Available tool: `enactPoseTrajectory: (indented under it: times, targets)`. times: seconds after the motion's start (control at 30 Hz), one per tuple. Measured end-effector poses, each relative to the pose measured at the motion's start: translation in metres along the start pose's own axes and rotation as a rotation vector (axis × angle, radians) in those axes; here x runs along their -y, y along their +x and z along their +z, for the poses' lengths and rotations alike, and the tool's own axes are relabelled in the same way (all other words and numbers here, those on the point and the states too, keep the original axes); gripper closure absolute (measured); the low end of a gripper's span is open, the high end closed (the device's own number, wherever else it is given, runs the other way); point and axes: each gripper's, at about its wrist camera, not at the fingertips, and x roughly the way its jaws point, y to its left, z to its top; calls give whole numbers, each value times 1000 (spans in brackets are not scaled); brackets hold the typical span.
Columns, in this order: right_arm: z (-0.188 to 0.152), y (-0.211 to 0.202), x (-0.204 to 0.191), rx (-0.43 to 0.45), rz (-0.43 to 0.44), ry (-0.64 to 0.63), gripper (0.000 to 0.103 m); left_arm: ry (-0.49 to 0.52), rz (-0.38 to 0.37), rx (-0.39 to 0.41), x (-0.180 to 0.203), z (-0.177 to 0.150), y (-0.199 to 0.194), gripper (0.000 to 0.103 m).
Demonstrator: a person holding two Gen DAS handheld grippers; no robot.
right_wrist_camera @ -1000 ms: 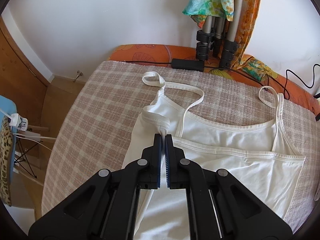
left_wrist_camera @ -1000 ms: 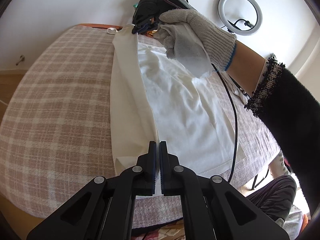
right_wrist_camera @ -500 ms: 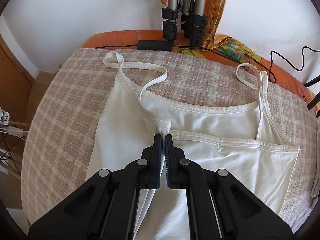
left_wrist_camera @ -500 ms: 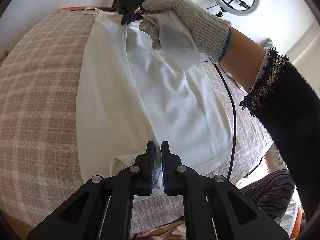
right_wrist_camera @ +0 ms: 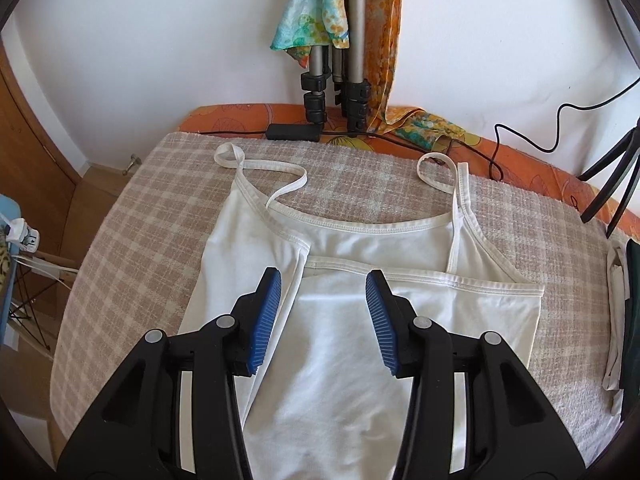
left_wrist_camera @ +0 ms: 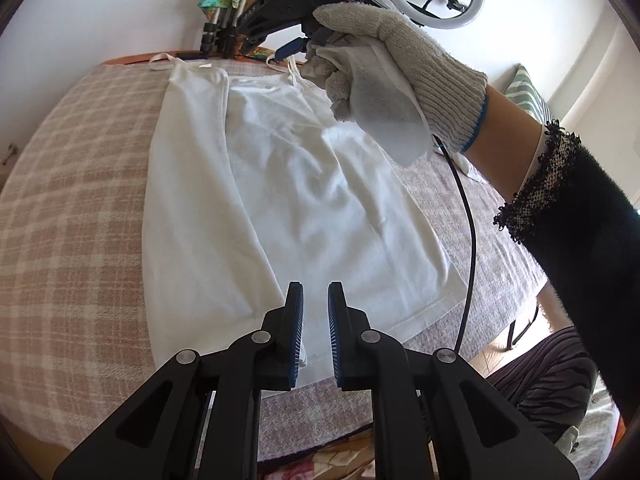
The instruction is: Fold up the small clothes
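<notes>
On the plaid-covered bench (right_wrist_camera: 132,216), a white camisole (right_wrist_camera: 360,340) lies flat, one side folded over its middle. Left gripper (left_wrist_camera: 315,330): jaws slightly apart over the hem, empty. Right gripper (right_wrist_camera: 323,322): jaws wide apart above the neckline, empty.

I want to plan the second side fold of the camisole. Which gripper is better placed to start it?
Probably the right gripper: it hangs open over the camisole top, nearer the unfolded side. The left gripper, open, sits at the hem.
</notes>
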Motion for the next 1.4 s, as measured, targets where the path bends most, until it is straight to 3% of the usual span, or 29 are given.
enactPoseTrajectory:
  times: [0.23,0.5,0.57,0.73,0.87,1.0,1.27,1.4]
  targets:
    - [-32,-61,46,46,37,71,57,105,48,82,33,7,-6,92]
    - [-66,-106,112,108,47,172,57,225,44,76,79,4,15,92]
    - [-70,-106,130,104,49,204,57,248,28,69,91,2,21,91]
    - [-76,-100,162,91,44,219,56,283,-31,49,119,-4,36,69]
    - [-81,-83,184,72,70,266,55,324,-30,1,137,-14,55,69]
    - [-84,-64,193,44,97,269,42,363,-18,-46,151,-25,74,69]
    - [-75,-32,198,27,119,282,42,373,-9,-72,164,-26,89,69]
    - [-68,-15,199,27,129,301,42,386,36,-68,167,-27,98,69]
